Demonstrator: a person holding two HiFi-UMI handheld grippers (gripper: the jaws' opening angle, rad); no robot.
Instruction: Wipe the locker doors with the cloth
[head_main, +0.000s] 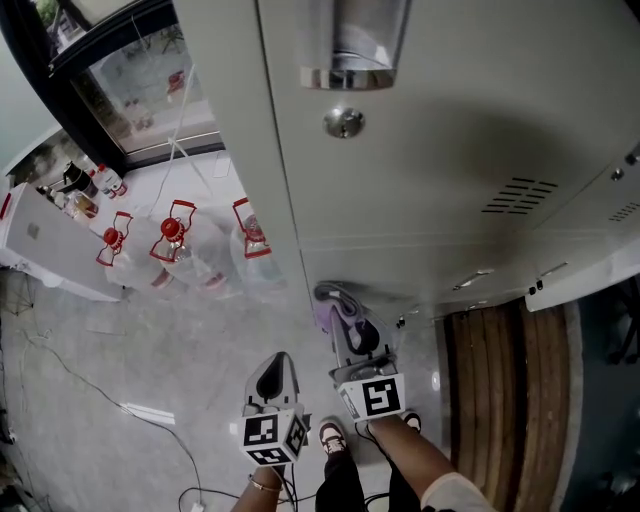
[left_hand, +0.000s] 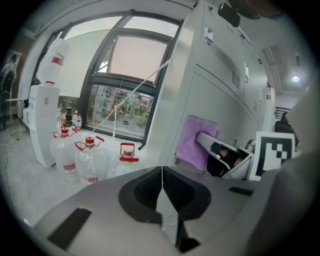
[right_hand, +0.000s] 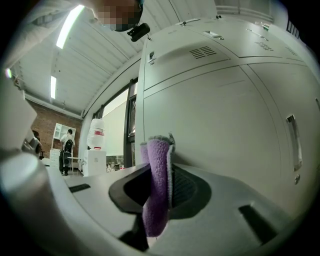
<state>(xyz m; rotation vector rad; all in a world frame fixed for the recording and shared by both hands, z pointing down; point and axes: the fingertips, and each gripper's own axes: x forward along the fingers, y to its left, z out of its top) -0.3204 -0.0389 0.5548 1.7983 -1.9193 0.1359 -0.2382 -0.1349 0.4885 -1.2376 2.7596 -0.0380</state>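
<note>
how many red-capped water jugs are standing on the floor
3, in a row under the window: left jug, middle jug, right jug nearest the lockers. Others may be hidden.

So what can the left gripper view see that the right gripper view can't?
Only the left gripper view shows the big water bottles with red caps on the floor, and the right gripper seen from outside. Only the right gripper view shows a brick wall far away and a locker handle. Both show the purple cloth, the grey lockers and the white water dispenser.
</note>
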